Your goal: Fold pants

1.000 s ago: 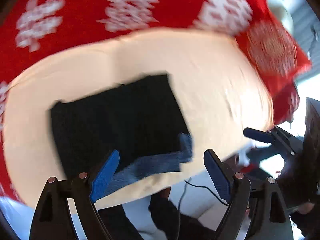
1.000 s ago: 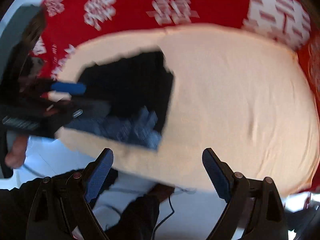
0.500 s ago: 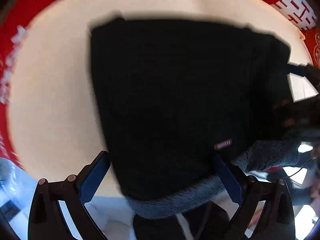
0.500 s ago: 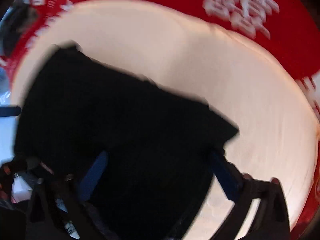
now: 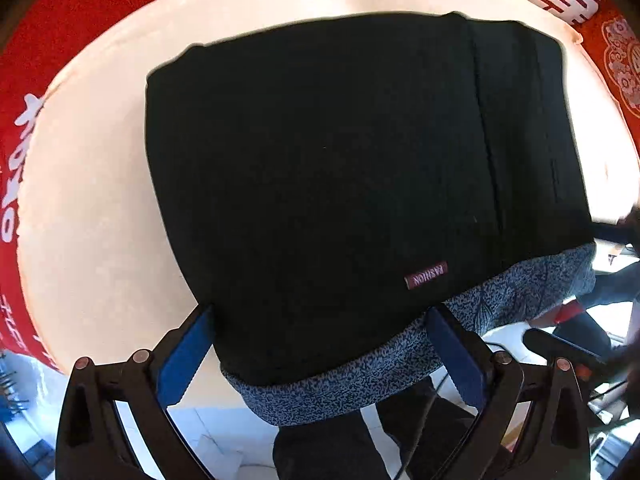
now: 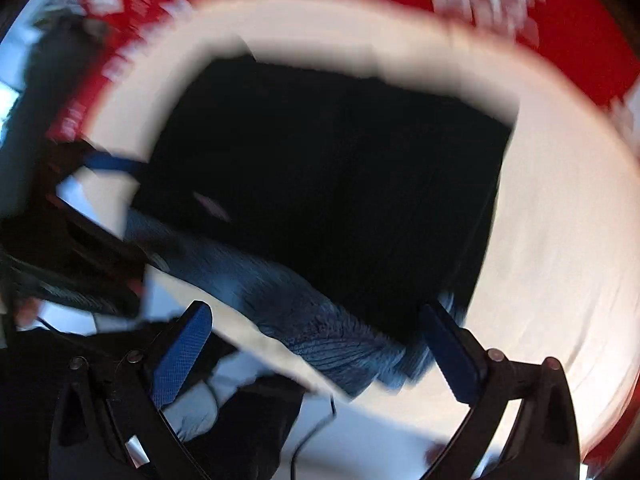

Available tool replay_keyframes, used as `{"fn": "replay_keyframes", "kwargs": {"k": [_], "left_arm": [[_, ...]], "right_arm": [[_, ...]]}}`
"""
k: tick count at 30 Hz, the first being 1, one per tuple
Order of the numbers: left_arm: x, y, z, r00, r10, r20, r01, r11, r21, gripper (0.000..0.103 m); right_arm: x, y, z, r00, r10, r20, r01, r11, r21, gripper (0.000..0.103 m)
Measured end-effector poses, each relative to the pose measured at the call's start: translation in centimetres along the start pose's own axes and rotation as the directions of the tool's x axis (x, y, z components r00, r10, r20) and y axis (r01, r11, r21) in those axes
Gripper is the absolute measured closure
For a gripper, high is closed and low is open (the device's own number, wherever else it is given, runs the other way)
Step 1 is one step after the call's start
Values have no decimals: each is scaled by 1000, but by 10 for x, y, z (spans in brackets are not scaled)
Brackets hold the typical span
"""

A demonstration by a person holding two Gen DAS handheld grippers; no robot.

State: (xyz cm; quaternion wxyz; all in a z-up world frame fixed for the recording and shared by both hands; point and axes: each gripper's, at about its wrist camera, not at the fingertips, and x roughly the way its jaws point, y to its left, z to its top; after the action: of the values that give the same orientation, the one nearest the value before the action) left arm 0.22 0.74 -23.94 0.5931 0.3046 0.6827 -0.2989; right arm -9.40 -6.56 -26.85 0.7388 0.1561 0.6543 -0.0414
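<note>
Your left gripper [image 5: 320,356] points down at the pants [image 5: 340,184]. Its jaws are spread wide, with nothing pinched between them. The blue fingers [image 5: 184,360] sit one on each side of the bottom edge of the pants. The left one is just beside the corner of the dark cloth, and I cannot tell if it touches.

The pants are black and folded into a thick block. They fill the middle of the left wrist view and lie on a cream cloth [image 5: 92,200]. A red cover with white signs [image 5: 24,64] runs around the cream cloth at the top and left of the frame. A fuzzy grey-blue lining [image 5: 360,380] sticks out along the bottom edge of the pants, close to your fingers. A small dark red label [image 5: 426,275] sits on the black cloth, lower right of the middle.

Your right gripper [image 6: 316,356] also has its jaws spread wide and holds nothing. Its view is blurry, so small things are hard to make out. The black pants [image 6: 328,184] lie in the middle of that frame. The lining [image 6: 304,312] shows between the two blue fingers [image 6: 182,356]. In the left of that frame you can see one blue finger of your other gripper by the edge of the pants.
</note>
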Motion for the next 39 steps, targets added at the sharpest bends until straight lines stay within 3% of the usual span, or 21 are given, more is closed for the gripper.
{"fn": "replay_keyframes", "kwargs": {"k": [1,3,5,8,13,18,27,31,39], "left_arm": [[-5,2,1,1000,-13,0,13,1000,-11,0],[-15,9,3,999,-43,12,43,998,-35,0],[-26,14,2,999,-41,30,43,998,-55,0],[-49,20,-2,996,-33,81,40,995,-88,0],[-89,28,-14,987,16,158,2,994,-109,0],[-125,29,-23,977,62,202,-38,992,-120,0],[-144,19,-22,964,100,247,-61,985,-164,0],[-148,23,-6,955,98,279,-55,986,-158,0],[-144,33,9,965,41,260,-15,995,-101,0]], "right_arm": [[13,-5,-5,998,-20,-58,22,999,40,0],[15,-13,-10,995,-8,-96,19,994,109,0],[-2,-13,-12,998,5,-58,3,991,135,0],[-40,2,-14,999,-31,21,30,997,74,0],[-95,32,-16,986,-61,156,54,997,46,0],[-105,50,-19,987,-66,145,65,998,16,0],[-123,53,-11,983,-100,156,118,987,-107,0],[-127,49,-7,981,-123,149,138,985,-99,0],[-131,41,8,985,-140,104,143,990,-18,0]]}}
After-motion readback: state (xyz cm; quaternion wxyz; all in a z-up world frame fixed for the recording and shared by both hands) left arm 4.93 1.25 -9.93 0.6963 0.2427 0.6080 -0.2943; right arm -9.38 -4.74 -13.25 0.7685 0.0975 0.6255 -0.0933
